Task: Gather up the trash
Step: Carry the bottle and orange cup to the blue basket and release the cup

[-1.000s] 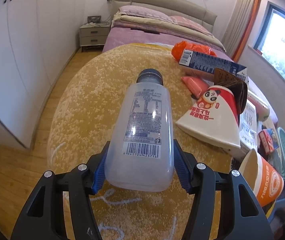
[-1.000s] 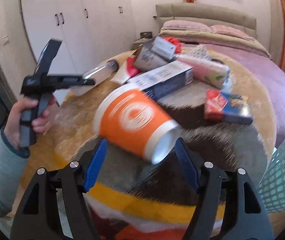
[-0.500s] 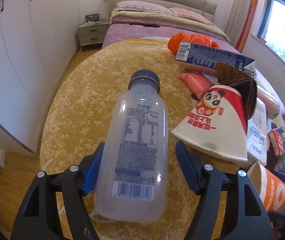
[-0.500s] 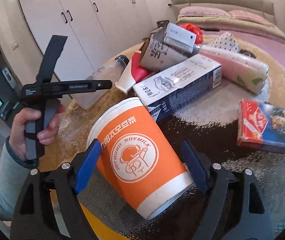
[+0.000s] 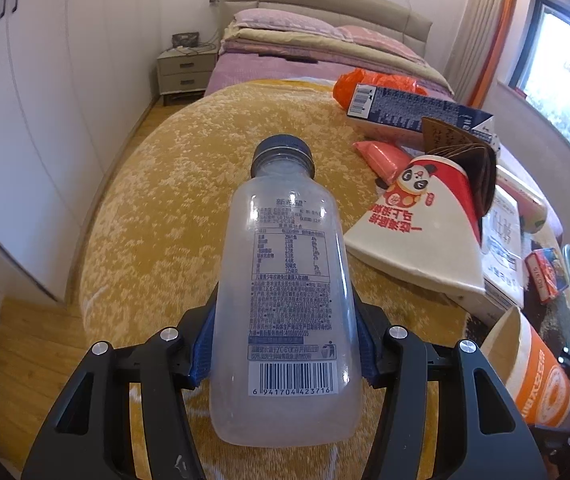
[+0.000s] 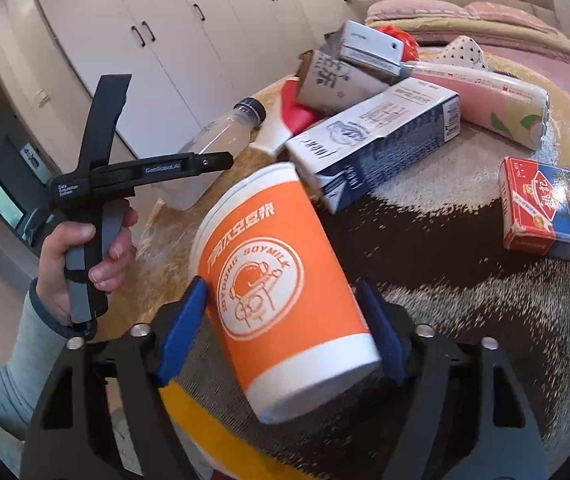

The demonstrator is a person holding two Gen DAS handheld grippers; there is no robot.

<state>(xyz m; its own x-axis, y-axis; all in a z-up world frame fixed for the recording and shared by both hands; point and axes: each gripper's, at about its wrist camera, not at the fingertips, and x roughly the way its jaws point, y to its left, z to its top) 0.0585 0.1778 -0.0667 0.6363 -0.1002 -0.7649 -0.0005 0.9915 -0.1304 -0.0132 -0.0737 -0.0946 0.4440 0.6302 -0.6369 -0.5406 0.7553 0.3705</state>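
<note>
Left tongs: black plastic left gripper (image 5: 283, 344) with ribbed blue pads (image 5: 201, 350) is clamped on the lower half of a frosted, translucent plastic bottle (image 5: 287, 300), one pad pressed against each flank.
Bottle axis: long axis runs straight out along the fingers; the dark blue screw cap (image 5: 283, 155) points away toward the bed (image 5: 317, 52), the barcode end nearest the camera.
Surface: shaggy mustard-yellow round rug (image 5: 173, 200), nubbly pile, lies under the bottle; whether the bottle touches it I cannot tell.
Neighbour: flattened red-and-white paper cup with a panda print (image 5: 417, 224) lies just right of the bottle.
Right tongs: right gripper (image 6: 281, 328), same black frame and blue pads (image 6: 183, 330), has its jaws set apart around a smooth orange-and-white paper soymilk cup (image 6: 281, 284); contact on either side cannot be told.
Cup axis: tilted, wide white rim up and left, base toward the camera.
Beyond: blue-and-white milk carton (image 6: 373, 144) touches the cup's rim; red-and-blue card box (image 6: 553, 208) lies well right on the dark pile.
</note>
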